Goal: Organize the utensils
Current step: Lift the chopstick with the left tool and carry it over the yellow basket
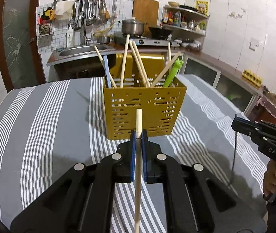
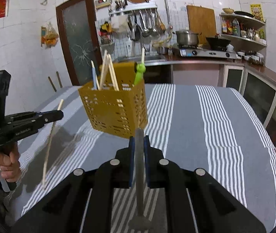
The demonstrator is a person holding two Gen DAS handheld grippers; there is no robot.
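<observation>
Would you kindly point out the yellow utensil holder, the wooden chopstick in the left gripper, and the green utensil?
yellow utensil holder [image 1: 143,114], left wrist view, front wall.
wooden chopstick [image 1: 138,120], left wrist view, upper end.
green utensil [image 2: 139,75], right wrist view, handle.

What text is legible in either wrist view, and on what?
"DAS": white letters on the black right gripper body, left wrist view.
"GenRobot.AI", roughly; blurred: white letters on the black left gripper body, right wrist view.
Red digits on the white wall display box: too blurred.
Yellow wall poster and shelf bottle labels: too small.
</observation>
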